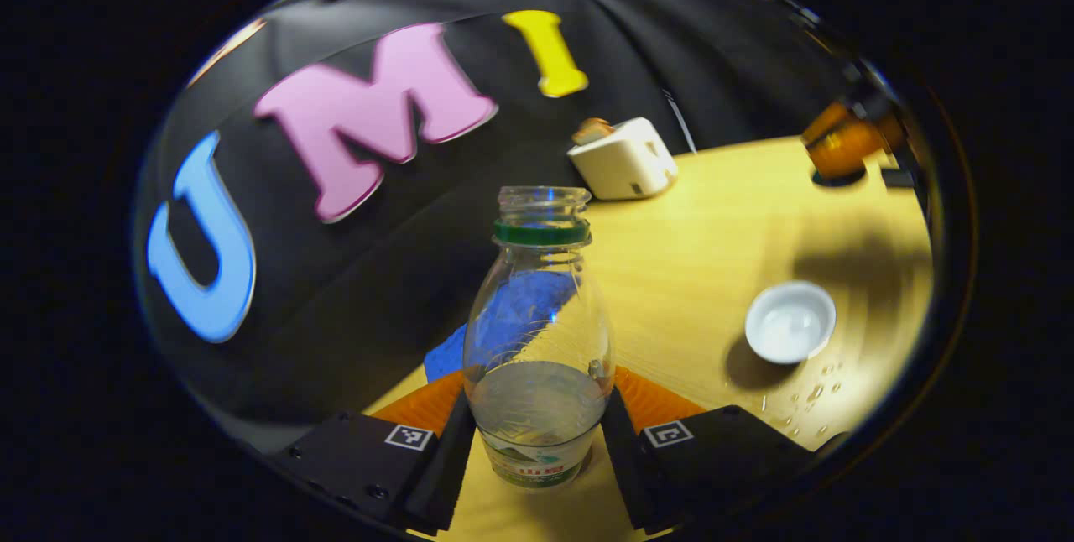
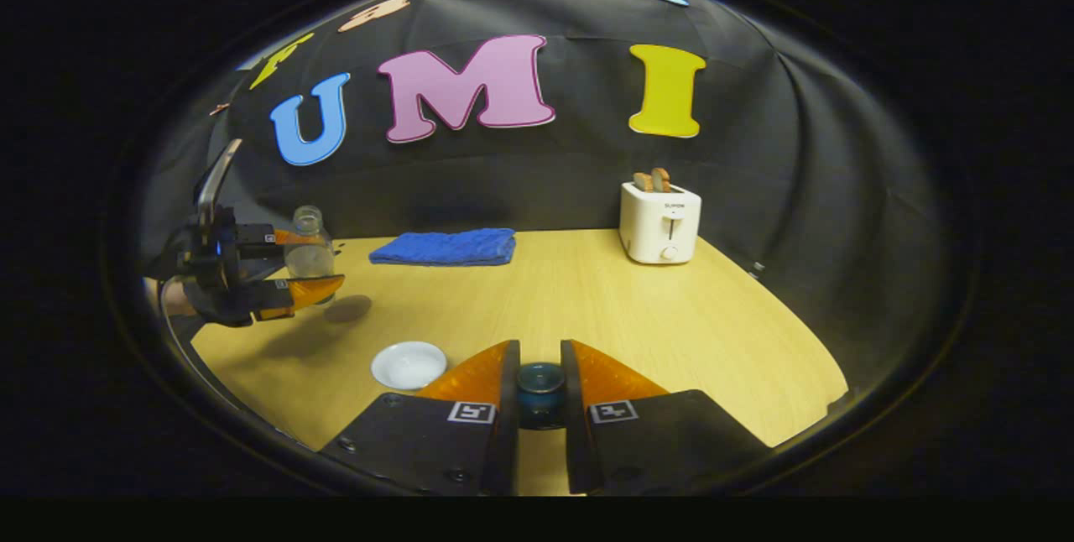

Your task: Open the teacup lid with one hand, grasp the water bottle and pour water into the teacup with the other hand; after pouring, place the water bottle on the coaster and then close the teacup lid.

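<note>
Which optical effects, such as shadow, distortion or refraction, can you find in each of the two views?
Left gripper view: the folded blue cloth shows warped through the clear plastic water bottle; the small white teacup casts a dark shadow on the yellow wooden table. Right gripper view: fisheye bends the table's far edge into a curve; a round shadow lies under the raised bottle held in the left gripper.

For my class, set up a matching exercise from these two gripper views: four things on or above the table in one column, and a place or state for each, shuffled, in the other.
Things
1. water bottle
2. toaster
3. blue cloth
4. white dish

Places or states
A. folded, lying at the back of the table
B. uncapped, between the left gripper's fingers
C. holds slices of bread in its slots
D. empty, lying on the table near the front

Pairs: 1-B, 2-C, 3-A, 4-D
</note>
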Demonstrator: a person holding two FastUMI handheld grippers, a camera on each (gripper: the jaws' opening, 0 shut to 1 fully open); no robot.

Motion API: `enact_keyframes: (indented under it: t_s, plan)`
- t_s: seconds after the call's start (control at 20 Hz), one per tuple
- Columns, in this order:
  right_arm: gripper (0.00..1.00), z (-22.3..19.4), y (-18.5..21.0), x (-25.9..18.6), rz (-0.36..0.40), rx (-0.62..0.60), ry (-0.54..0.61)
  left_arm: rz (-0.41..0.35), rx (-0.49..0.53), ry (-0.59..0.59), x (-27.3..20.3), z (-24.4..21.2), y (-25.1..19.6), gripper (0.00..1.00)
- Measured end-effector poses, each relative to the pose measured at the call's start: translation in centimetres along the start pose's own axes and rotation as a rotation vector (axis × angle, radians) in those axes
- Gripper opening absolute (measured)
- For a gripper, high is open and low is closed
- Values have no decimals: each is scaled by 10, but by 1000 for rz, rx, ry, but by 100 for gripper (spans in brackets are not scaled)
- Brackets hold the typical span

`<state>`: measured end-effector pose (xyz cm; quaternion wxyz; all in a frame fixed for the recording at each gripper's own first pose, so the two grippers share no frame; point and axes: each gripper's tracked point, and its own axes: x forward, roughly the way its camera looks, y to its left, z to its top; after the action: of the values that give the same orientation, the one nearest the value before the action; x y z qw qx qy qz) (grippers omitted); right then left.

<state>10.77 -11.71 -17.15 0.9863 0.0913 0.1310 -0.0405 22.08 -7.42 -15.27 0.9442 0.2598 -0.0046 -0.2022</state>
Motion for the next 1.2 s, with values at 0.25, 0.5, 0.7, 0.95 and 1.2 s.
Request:
enact_keyframes:
  t_s: [0.25,0.5,0.7,0.95,1.2]
  plan:
    - [26,2,39,24,61,-31,-15,75,-451,-97,19,-5,11,76]
    - [26,12,49,40,70,-11,-37,84,-550,-88,14,-11,-1,76]
    - [26,11,51,44,51,2,-38,102,-600,-56,24,-47,-14,76]
    - [26,3,57,46,54,15,-20,120,-606,-89,24,-46,-12,77]
    - [26,-6,67,43,78,29,1,135,-621,-85,18,-45,-11,86]
